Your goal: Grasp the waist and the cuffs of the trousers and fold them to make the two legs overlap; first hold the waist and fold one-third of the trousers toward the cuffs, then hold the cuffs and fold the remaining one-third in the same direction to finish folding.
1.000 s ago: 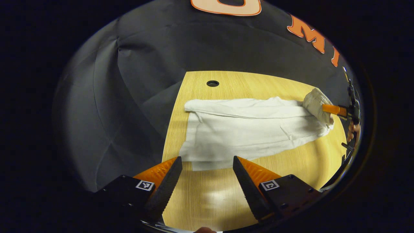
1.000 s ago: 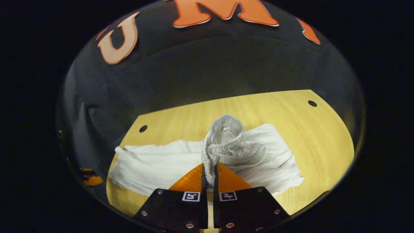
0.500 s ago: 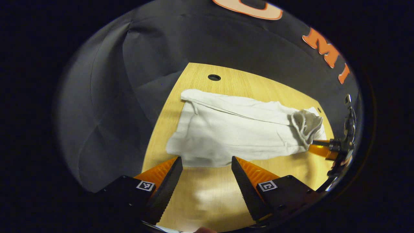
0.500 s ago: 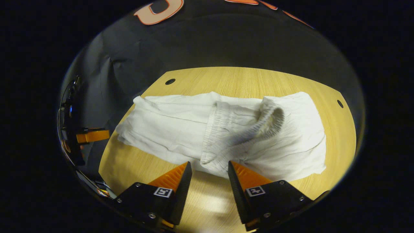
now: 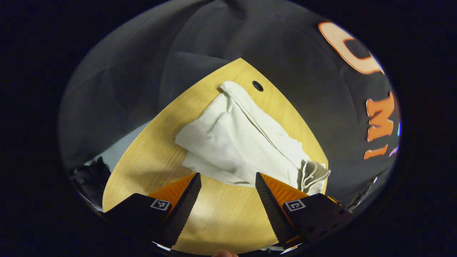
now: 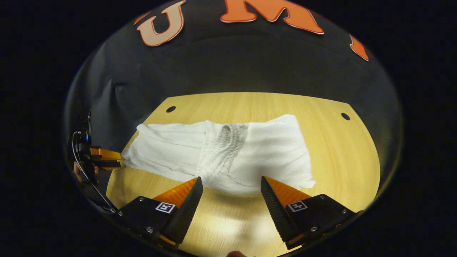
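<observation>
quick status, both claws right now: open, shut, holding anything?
Left claw: open, holding nothing, near the cuff end of the trousers.
Right claw: open, holding nothing; the waistband lies folded over on the trousers.

1. No readable text, brand, number or label stands on the trousers (image 6: 228,153) or the bench (image 6: 350,157).
2. Each gripper body carries small square black-and-white marker tags (image 6: 165,207); these patterns hold no legible characters.
</observation>
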